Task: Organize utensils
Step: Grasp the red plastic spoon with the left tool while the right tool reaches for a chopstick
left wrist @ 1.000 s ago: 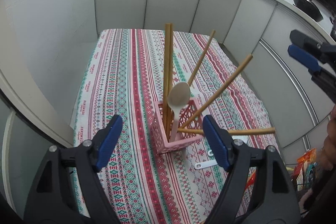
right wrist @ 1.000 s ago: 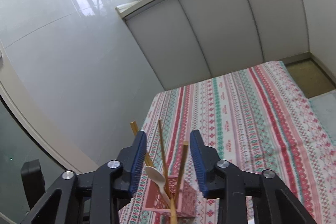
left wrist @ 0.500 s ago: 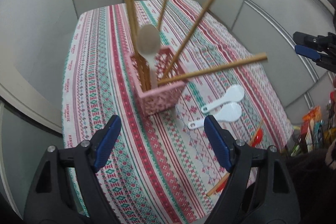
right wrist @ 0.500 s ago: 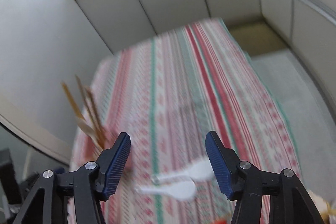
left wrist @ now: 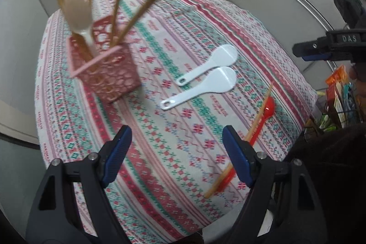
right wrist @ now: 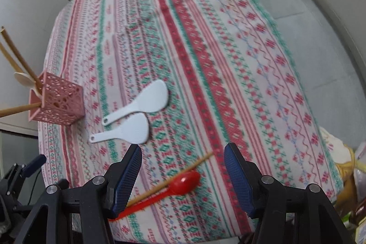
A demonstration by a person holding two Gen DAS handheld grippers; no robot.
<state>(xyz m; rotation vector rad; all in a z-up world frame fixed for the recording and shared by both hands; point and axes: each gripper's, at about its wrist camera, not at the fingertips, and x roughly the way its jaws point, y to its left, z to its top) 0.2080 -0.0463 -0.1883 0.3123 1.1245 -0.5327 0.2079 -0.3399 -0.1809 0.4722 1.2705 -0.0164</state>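
On the patterned tablecloth (left wrist: 146,175), toward its left side, stands a pink lattice holder (left wrist: 107,74); several wooden chopsticks (left wrist: 148,1) lean out of it at spread angles, and a pale spoon (left wrist: 77,13) stands in it bowl up. Two white rice paddles (left wrist: 205,84) lie side by side near the middle of the cloth, handles pointing toward the holder, well apart from it. Nearer the cloth's front edge a red spoon (right wrist: 183,182) lies flat with a single loose chopstick (right wrist: 173,177) right alongside it, the stick crossing close to the spoon's handle. Left gripper (left wrist: 176,157) hangs over bare cloth, jaws spread wide, nothing between them. Right gripper (right wrist: 183,177) is tilted down over the red spoon and loose chopstick; its jaws have just been opening and now stand apart, both utensils seen in the gap between the pads but untouched by them. From the left wrist view the right gripper (left wrist: 313,54) shows at the far right edge, above the cloth's side. Both views are slightly motion-blurred.
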